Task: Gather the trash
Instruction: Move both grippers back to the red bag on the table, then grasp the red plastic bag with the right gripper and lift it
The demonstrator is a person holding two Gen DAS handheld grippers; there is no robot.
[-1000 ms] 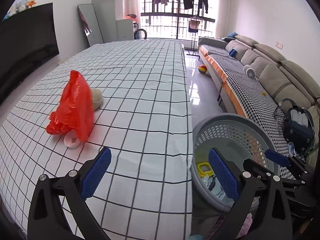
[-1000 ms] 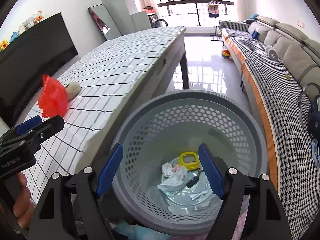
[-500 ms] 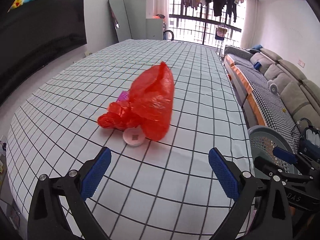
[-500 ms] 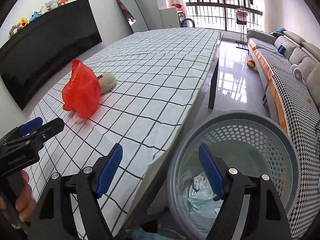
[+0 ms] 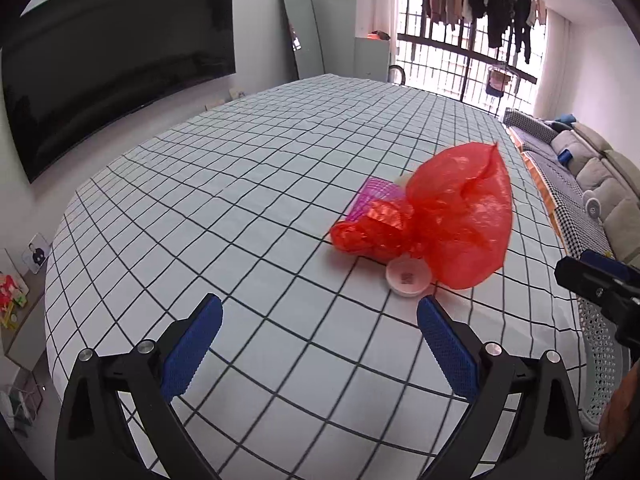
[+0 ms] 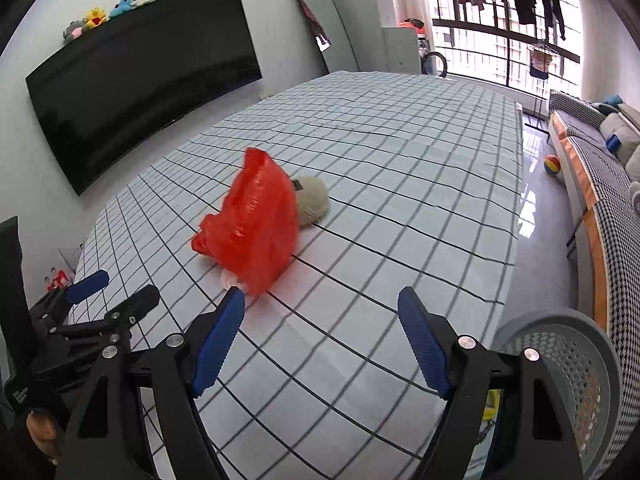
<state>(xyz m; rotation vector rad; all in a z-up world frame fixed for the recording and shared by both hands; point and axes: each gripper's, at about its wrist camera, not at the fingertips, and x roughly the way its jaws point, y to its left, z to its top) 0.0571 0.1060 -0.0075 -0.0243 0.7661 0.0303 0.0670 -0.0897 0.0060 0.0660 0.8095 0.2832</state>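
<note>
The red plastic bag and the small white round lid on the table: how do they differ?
The red plastic bag is large, crumpled and puffed up; the white round lid is small, rigid and flat. The bag is translucent red, the lid opaque white. Both rest on the checked tablecloth, side by side.

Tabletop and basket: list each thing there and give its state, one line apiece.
left hand-held gripper: open, empty, above the cloth.
right hand-held gripper: open, empty.
red plastic bag: crumpled, lying on the checked tablecloth.
small white lid: flat, at the bag's near edge.
pink item: partly hidden behind the bag.
beige round item: resting beside the bag.
grey basket: upright beside the table, contents mostly hidden.
</note>
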